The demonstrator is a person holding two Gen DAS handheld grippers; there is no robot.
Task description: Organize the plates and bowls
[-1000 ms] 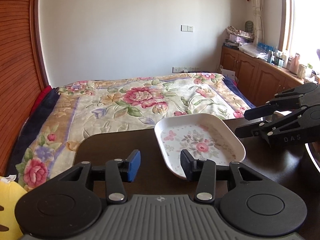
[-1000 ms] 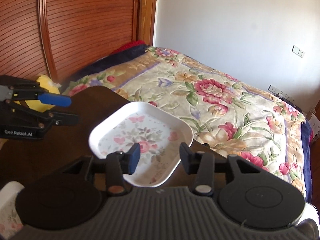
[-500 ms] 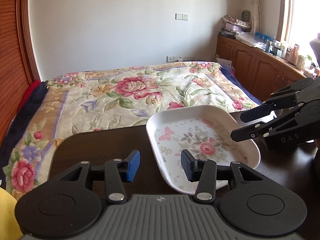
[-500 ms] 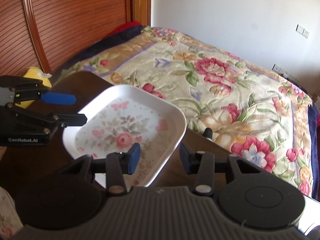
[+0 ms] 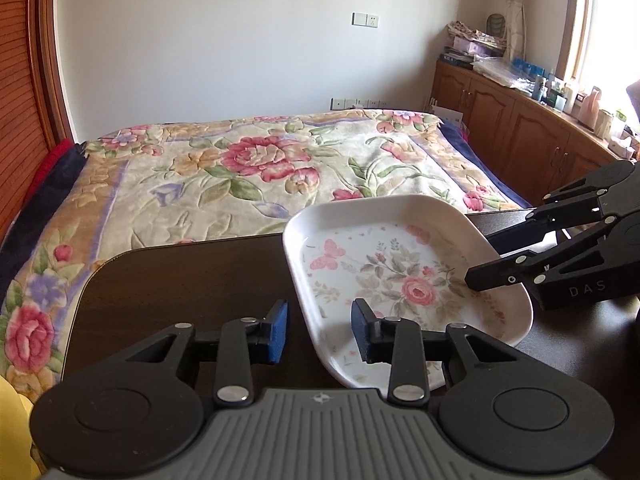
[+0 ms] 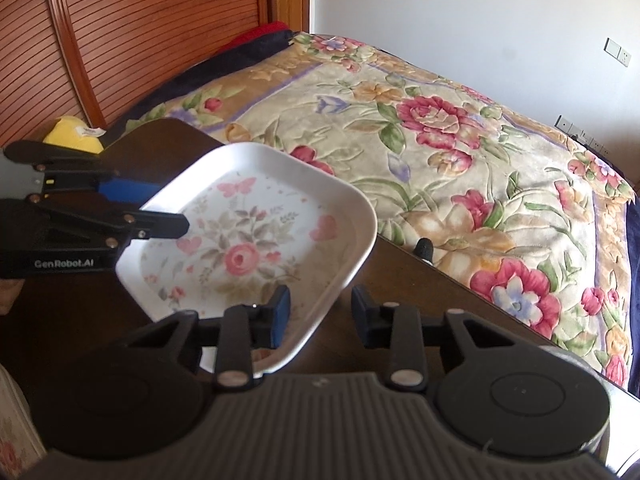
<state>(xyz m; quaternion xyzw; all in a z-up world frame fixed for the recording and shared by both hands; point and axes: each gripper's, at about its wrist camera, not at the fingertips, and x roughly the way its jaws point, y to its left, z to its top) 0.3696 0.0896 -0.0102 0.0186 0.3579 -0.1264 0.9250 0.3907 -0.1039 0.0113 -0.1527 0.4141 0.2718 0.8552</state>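
- Low in the middle of the left wrist view, my left gripper has its jaws apart, one on each side of the near left rim of the square floral plate; I cannot tell whether either pad touches the rim.
- At the bottom centre of the right wrist view, my right gripper is also spread, straddling the plate's opposite edge, with its blue pad over the plate's inside and the other pad outside the rim.
- Neither gripper is clamped on anything that I can see.
- Across the middle of both views the plate sits over the dark wooden table, its far side looking raised; whether it rests flat or is propped I cannot tell.
- Behind the table, filling the upper half of both views, lies the bed with the flowered blanket.
- At the lower left corner of the right wrist view a bit of another floral dish shows, mostly cut off.
- My judgement: the task is at an early stage. This plate is lined up for a two-sided grasp but not yet gripped or stacked, and closing, lifting and placing it with the other dishes all remain.
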